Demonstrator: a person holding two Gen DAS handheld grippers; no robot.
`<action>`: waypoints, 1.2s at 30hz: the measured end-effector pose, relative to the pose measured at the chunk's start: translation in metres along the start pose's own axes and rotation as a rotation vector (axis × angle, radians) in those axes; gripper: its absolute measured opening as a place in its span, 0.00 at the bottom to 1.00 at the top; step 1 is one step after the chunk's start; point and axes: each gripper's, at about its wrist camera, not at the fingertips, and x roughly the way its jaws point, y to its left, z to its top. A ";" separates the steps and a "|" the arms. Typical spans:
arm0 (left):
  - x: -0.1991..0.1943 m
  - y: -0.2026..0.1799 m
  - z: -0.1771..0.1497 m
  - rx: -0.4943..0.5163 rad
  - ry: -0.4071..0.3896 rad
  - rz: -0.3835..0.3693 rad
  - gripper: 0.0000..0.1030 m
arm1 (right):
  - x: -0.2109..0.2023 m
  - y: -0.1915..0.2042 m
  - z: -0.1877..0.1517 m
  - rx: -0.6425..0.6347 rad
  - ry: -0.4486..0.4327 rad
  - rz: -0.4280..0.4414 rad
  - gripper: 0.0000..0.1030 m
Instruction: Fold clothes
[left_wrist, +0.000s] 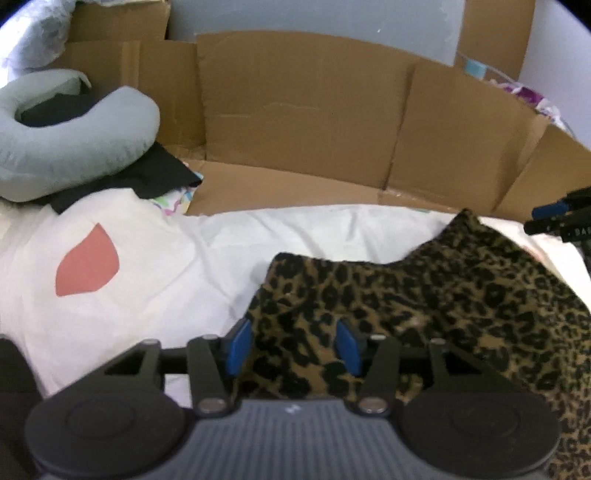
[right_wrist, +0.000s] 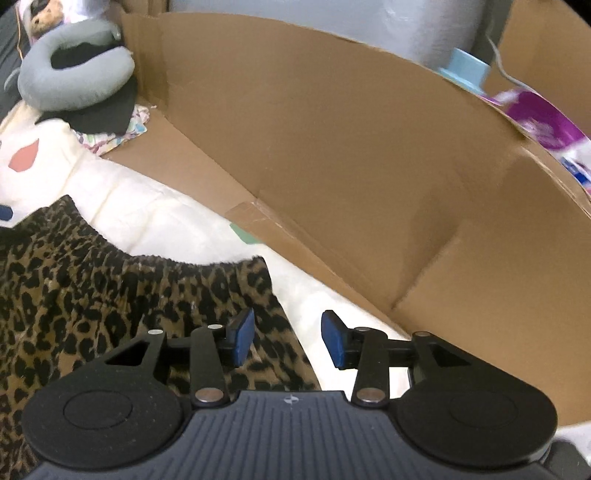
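1. Leopard-print garment (left_wrist: 424, 306) spread on a white sheet (left_wrist: 207, 258), gathered elastic waistband (right_wrist: 155, 258) running left to right along the far edge; surface under the sheet not identifiable
2. Left tongs (left_wrist: 293, 347) open, blue pads straddling the garment's left part, print visible between them; contact with the cloth not resolvable
3. Right tongs (right_wrist: 288, 341) open, empty; left pad over the garment's right side edge, right pad over bare sheet, so that edge lies between the pads or just left of them
4. Long axis of the visible cloth: roughly along the waistband, spanning from one pair of tongs to the other; lower part of the garment hidden under both tools
5. Each side of the garment nearest its own tongs: left side to left, right edge to right
6. No fold line clearly visible; lay fits either a flat garment awaiting a fold or one laid out after a fold, not separable here
7. Cardboard wall (right_wrist: 332, 147) close behind and to the right; grey neck pillow (left_wrist: 70, 136) and black cloth (left_wrist: 147, 177) at far left, well apart from the garment
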 end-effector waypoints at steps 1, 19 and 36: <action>-0.005 -0.003 0.000 -0.006 -0.003 -0.004 0.53 | -0.006 -0.004 -0.004 0.009 0.000 0.004 0.46; -0.107 -0.094 -0.047 -0.190 -0.016 -0.083 0.52 | -0.155 -0.075 -0.096 0.195 -0.061 -0.003 0.46; -0.123 -0.173 -0.103 -0.021 0.091 -0.189 0.51 | -0.168 -0.106 -0.236 0.477 -0.072 0.003 0.44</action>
